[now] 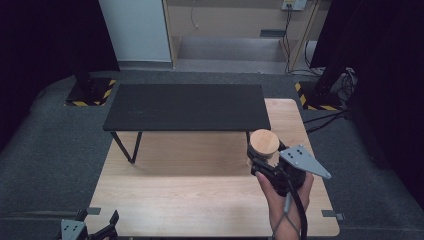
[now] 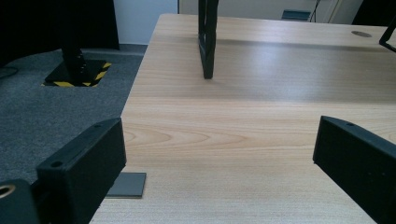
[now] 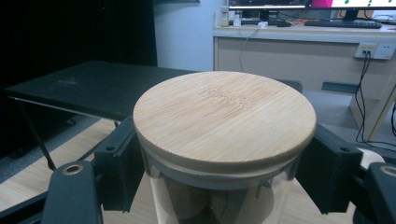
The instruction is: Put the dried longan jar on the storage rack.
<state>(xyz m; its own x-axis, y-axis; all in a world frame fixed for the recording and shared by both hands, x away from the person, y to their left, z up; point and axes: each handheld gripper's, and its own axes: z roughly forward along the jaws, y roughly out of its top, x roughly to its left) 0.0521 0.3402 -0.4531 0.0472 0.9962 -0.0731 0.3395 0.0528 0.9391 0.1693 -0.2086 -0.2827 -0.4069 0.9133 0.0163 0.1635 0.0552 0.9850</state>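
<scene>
We've got the right gripper clamped on a clear glass jar with a round bamboo lid, held above the light wooden table near the black shelf. Our left gripper sits wide open, nothing in it.

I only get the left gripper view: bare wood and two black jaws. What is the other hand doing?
Observer: The right gripper is shut on a glass jar with a round bamboo lid, seen in the high view near the table's right side.
Operator: Is anything inside that jar?
Observer: The right gripper view shows brownish lumps through the glass; I can't tell what they are.
Operator: That black leg ahead of me, what does it belong to?
Observer: A low black shelf standing on the far half of the wooden table; its top is bare.
Operator: And where am I?
Observer: The left gripper sits open at the table's near left corner.
</scene>
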